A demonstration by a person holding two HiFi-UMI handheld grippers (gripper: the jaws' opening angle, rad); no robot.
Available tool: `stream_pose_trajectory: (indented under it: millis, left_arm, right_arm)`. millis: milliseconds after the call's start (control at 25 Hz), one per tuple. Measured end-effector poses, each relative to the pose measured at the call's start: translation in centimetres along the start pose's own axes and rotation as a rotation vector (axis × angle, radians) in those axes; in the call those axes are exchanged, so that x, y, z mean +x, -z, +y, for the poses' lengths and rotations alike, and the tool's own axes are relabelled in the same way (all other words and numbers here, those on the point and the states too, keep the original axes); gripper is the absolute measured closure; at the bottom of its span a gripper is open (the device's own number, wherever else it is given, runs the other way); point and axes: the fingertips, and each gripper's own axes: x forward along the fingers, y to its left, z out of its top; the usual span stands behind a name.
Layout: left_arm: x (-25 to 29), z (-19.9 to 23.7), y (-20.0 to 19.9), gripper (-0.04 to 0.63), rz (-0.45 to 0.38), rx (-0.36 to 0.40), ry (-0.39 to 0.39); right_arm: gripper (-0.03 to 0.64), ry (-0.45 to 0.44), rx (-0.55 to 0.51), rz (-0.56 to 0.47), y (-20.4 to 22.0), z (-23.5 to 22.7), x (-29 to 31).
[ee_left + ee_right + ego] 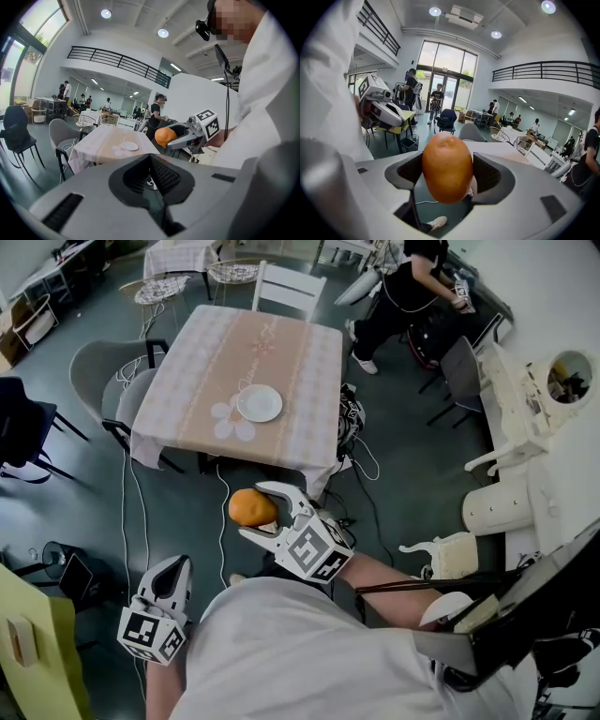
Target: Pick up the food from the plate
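An orange, egg-shaped piece of food is held in the air below the table's near edge, and my right gripper is shut on it. In the right gripper view the food fills the gap between both pads. The white plate lies bare on the pink checked tablecloth of the table. My left gripper hangs low at my left side, jaws together with nothing between them. The left gripper view shows its own jaws, and beyond them the right gripper, the food and the plate.
Grey chairs stand at the table's left, a white chair at its far side. Cables trail on the floor by the table's right corner. A person in black stands at the back right. White furniture lines the right.
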Motion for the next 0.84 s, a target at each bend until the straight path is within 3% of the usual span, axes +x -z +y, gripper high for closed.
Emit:
stream_pose_trajectory:
  millis: [840]
  left_arm:
    - [0.9,1.1,-0.2,0.586,0.01,-0.002,0.006]
  right_arm:
    - [0.273,0.012,0.008,0.005,0.0,-1.8,1.1]
